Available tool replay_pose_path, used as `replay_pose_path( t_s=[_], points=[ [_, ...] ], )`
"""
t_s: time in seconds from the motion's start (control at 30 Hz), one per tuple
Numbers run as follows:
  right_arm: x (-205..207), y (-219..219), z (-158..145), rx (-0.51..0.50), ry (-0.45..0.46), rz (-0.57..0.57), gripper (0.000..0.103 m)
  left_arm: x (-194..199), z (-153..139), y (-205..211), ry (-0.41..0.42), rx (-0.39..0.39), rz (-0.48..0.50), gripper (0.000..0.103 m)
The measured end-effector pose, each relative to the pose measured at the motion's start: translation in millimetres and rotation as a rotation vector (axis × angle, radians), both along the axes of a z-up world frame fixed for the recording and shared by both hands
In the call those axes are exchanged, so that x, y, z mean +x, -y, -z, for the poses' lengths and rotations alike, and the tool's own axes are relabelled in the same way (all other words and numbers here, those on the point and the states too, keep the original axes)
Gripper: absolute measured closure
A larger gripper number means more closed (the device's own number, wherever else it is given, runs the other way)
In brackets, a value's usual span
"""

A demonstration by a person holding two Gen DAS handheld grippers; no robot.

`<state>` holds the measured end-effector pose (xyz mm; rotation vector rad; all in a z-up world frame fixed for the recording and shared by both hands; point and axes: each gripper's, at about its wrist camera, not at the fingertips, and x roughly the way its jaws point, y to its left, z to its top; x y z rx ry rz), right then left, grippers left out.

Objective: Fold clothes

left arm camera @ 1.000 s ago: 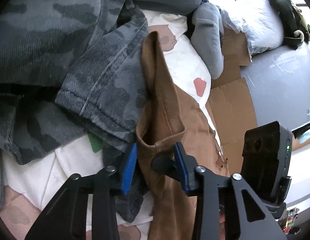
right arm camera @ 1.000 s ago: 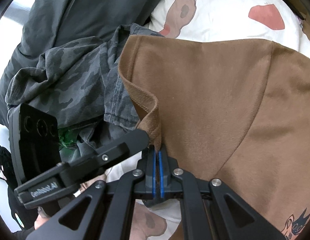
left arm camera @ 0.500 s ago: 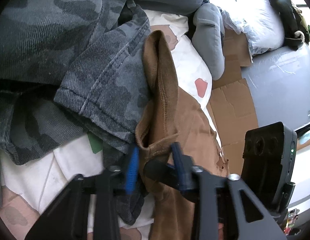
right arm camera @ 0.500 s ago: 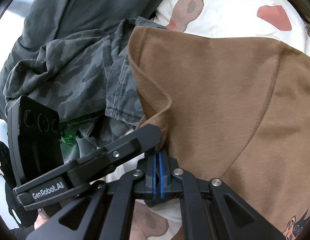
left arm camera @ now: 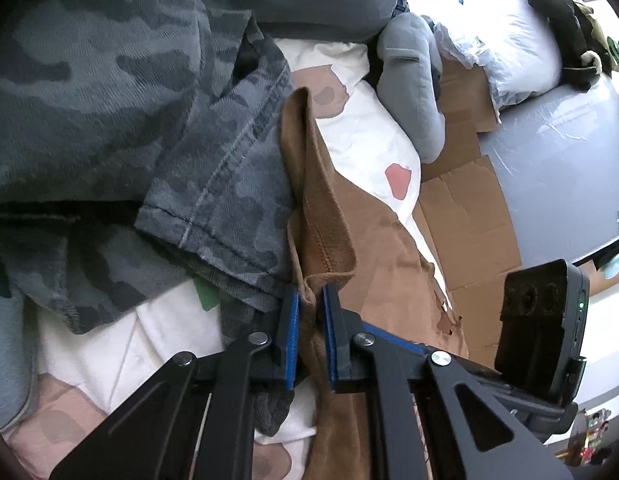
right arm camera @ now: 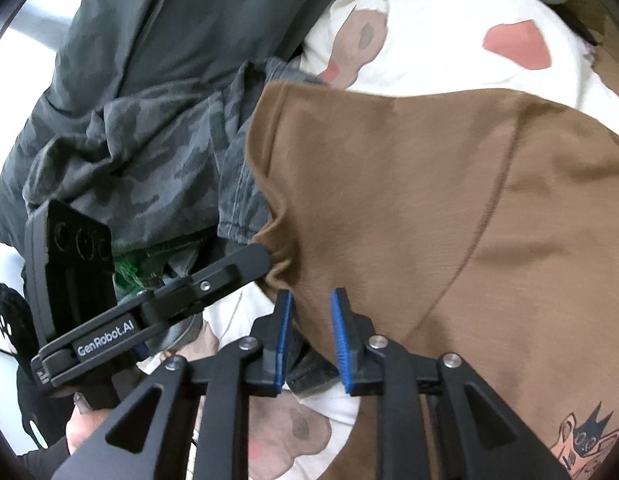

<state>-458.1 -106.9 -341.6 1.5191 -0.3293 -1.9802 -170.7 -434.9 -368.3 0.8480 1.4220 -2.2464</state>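
Here | left tongs (left arm camera: 310, 322) closing, pinch brown shirt (left arm camera: 329, 216) hem | right tongs (right arm camera: 309, 322) opening, released; hem blurred

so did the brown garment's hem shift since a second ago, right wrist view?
Yes. The brown garment hem has slipped out of the right tool, now sitting up-left toward the camo trousers.

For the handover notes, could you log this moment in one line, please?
left gripper: closing on brown garment hem | right gripper: just opened, released

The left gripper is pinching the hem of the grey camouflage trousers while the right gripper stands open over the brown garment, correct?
Not quite. The left wrist view shows the left gripper pinching the brown garment's folded edge; the grey camouflage trousers lie beside it. The right gripper is open.
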Motion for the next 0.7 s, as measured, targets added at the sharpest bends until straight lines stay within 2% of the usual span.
replay_pose_path(
  t_s=[0.07,0.1,0.13,0.2,0.43,0.6,0.7],
  points=[
    [1,-7,-2,-0.001,0.0,0.027,0.081,3,-2,0,-0.001,-0.006,-0.002,0.093],
    [1,-13,-3,-0.005,0.005,0.05,0.079,5,-4,-1,-0.001,-0.011,-0.002,0.097],
    [0,-18,-3,-0.009,0.01,0.073,0.075,7,-6,-1,0.002,-0.016,-0.004,0.097],
    [-2,-25,5,0.032,0.032,0.098,0.072,9,-10,-3,0.004,-0.022,-0.013,0.097],
    [-8,-41,28,0.147,0.099,0.154,0.072,21,-32,-14,-0.008,-0.06,-0.04,0.097],
    [-12,-38,36,0.177,0.124,0.161,0.072,29,-31,-15,0.007,-0.054,-0.069,0.097],
    [-12,-38,35,0.166,0.125,0.163,0.072,34,-14,-11,0.056,-0.035,-0.1,0.097]
  ],
)
